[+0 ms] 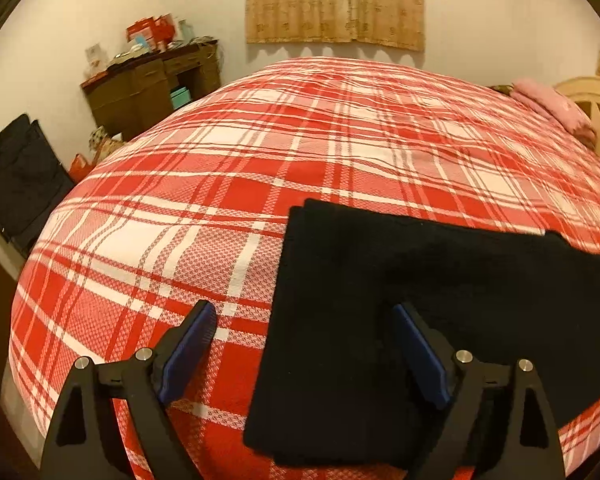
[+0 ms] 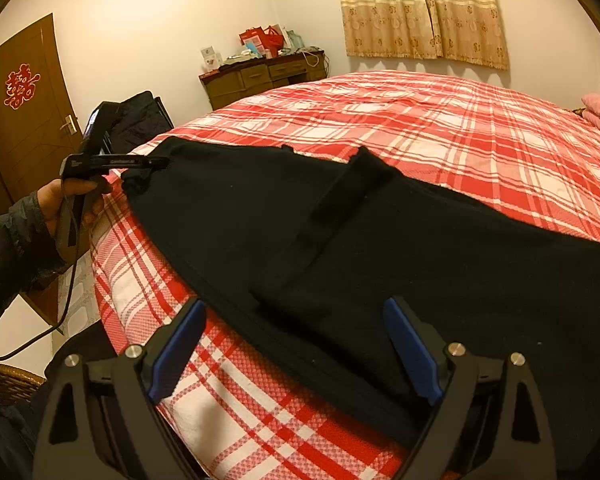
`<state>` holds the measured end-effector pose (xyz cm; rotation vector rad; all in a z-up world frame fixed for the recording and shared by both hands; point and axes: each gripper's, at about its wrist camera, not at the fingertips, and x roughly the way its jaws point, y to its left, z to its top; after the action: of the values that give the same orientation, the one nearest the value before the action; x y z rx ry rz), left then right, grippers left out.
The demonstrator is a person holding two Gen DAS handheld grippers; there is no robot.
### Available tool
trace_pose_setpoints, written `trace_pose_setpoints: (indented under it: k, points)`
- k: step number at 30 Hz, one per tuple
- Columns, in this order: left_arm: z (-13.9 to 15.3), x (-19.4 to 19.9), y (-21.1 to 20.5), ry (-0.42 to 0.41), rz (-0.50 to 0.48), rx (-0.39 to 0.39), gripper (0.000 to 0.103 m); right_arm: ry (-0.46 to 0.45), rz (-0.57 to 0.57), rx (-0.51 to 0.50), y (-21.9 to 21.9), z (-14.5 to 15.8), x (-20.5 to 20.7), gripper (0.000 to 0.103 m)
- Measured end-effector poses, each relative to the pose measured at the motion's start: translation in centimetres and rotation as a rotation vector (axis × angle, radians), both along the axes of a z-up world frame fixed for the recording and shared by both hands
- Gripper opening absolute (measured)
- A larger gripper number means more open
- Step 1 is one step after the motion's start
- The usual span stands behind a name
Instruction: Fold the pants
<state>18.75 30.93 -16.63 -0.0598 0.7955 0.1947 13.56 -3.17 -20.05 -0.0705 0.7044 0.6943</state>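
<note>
Left tool is spread, nothing pinched; right tool likewise spread. Black pants are laid flat on the plaid bed: soft, limp, best gripped at a doubled hem.

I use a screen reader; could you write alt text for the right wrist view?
Black pants lie spread on a red plaid bed, the open right gripper over their near edge. At left, a hand holds the left gripper.

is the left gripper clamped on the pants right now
No, in the left wrist view the left gripper stands wide open over the edge of the black pants, its blue pads apart and pressing on no cloth.
</note>
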Motion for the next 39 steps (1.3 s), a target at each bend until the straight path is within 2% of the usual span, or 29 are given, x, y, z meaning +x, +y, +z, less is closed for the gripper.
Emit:
trace_pose_setpoints:
  k: [3,4,6,7,11,13,15,16,17,24,30,39]
  points:
    - [0.1,0.4,0.3,-0.001,-0.008,-0.026,0.089,-0.003,-0.001,-0.002,0.0,0.0,0.0,0.093]
    - [0.2,0.6,0.3,-0.001,-0.008,-0.033,0.085,-0.002,-0.001,-0.001,0.0,0.0,0.0,0.093]
    - [0.4,0.8,-0.1,-0.001,-0.031,-0.045,0.069,-0.001,0.0,0.0,-0.1,0.0,0.0,0.093]
    - [0.6,0.8,-0.2,0.002,-0.052,-0.058,0.057,0.0,0.0,0.001,-0.1,0.0,0.0,0.093]
    - [0.6,1.0,-0.7,0.024,-0.067,-0.044,0.055,-0.001,0.0,0.001,0.0,0.0,0.0,0.093]
    - [0.7,0.9,-0.5,0.024,-0.063,-0.066,0.053,-0.002,0.0,-0.002,0.0,0.0,0.0,0.093]
    - [0.8,0.6,-0.2,0.021,-0.069,-0.094,0.036,-0.001,-0.001,0.002,-0.1,0.0,0.0,0.093]
    - [1.0,0.4,0.0,0.018,-0.078,-0.133,0.024,0.0,-0.002,0.003,0.0,0.0,0.0,0.093]
    - [1.1,0.1,0.2,0.015,-0.074,-0.18,0.023,0.0,-0.001,0.004,0.0,0.0,-0.1,0.093]
    - [3.2,-1.8,-0.4,-0.034,-0.057,-0.27,0.022,0.01,-0.008,0.018,-0.3,0.3,-0.1,0.093]
    - [5.7,-2.7,-1.5,-0.056,-0.052,-0.37,0.022,0.027,-0.066,0.021,-2.2,1.6,0.1,0.093]
    - [11.4,-3.8,-7.4,-0.149,-0.172,-0.411,0.021,0.022,-0.201,0.074,-7.2,3.9,0.6,0.093]
